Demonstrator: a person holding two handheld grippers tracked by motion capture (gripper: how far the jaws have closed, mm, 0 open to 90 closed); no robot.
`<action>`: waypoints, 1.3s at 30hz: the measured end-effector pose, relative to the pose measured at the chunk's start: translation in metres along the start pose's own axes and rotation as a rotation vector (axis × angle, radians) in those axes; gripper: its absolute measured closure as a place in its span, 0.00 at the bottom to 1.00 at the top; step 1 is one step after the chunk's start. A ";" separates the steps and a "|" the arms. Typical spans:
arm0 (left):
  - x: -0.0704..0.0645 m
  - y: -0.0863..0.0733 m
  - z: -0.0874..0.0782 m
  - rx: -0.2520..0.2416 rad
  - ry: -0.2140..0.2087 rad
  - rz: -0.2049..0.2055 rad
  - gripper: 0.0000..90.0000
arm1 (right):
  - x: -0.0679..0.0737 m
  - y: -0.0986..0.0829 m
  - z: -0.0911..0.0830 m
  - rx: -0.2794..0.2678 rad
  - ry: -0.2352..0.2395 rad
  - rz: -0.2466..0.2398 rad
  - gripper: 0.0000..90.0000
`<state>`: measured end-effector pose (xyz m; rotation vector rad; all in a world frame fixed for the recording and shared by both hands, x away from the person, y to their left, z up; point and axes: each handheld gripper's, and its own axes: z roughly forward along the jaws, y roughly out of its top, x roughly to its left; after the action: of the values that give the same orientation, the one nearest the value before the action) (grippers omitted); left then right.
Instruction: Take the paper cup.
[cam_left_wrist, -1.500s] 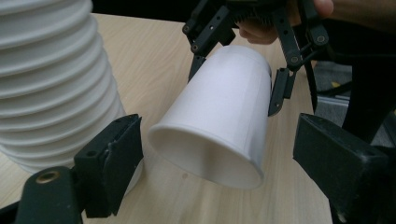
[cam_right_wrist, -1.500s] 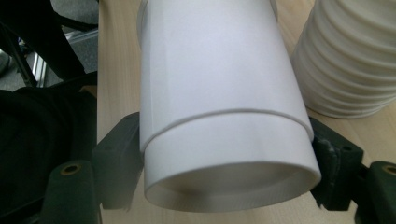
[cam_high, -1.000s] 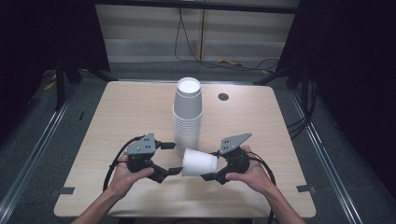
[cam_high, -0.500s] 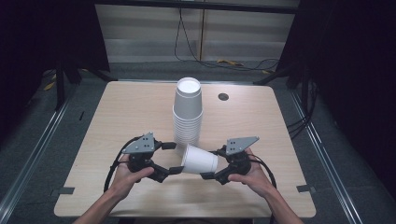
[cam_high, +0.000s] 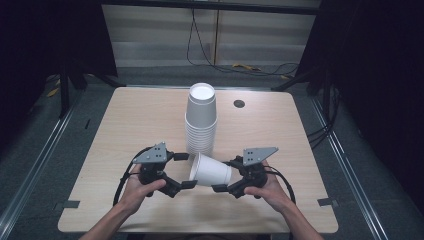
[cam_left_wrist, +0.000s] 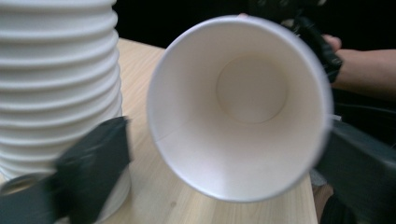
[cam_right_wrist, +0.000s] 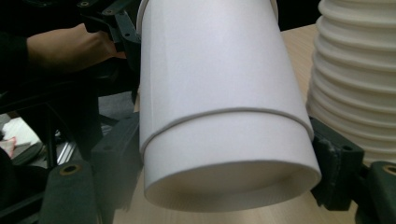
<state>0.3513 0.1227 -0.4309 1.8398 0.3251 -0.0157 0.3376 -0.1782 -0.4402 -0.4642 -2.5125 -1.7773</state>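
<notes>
- Paper cup (cam_high: 210, 171), white, lying on its side above the near middle of the bench (cam_high: 125, 125), between the two tools; open mouth faces the person's left, base end to the right.
- Right tool (cam_high: 226, 175): jaws clamped on the cup's base end, one on each side of the wall. Right gripper view shows the cup (cam_right_wrist: 219, 102) pinned between the two black jaws, base rim nearest the camera. A seam line shows partway up the cup wall; whether this is one cup or two nested, cannot tell.
- Left tool (cam_high: 185, 171): jaws spread wide, one tip above and one below the cup's mouth in the high view. Left gripper view looks straight into the cup (cam_left_wrist: 240, 107), its round bottom visible inside; the jaws sit outside the rim on either side. Contact with the rim cannot be told; picture is blurred there.
- Cup stack (cam_high: 201, 120): tall column of nested white cups, upside down, standing at the middle of the bench just behind the held cup. Ribbed rims fill the left of the left gripper view (cam_left_wrist: 56, 84) and the right edge of the right gripper view (cam_right_wrist: 359, 74).
- Left hand (cam_high: 137, 185) and right hand (cam_high: 270, 187) grip the tool handles at the near edge.
- Small dark round disc (cam_high: 239, 104) set in the bench surface, far right of the stack.
- Cables (cam_high: 200, 40) run across the grey floor beyond the bench.
</notes>
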 end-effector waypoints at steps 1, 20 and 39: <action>0.002 -0.001 0.000 0.006 -0.019 -0.009 0.00 | 0.001 0.000 0.001 -0.006 0.003 -0.001 0.26; -0.005 0.000 0.016 0.030 -0.062 -0.014 0.00 | 0.007 0.002 0.009 -0.017 0.035 -0.004 0.26; -0.008 0.004 0.015 0.057 -0.088 0.024 0.08 | 0.008 0.002 0.015 0.028 0.051 0.003 0.25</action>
<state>0.3468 0.1061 -0.4305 1.8932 0.2426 -0.0898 0.3327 -0.1620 -0.4419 -0.4160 -2.4974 -1.7275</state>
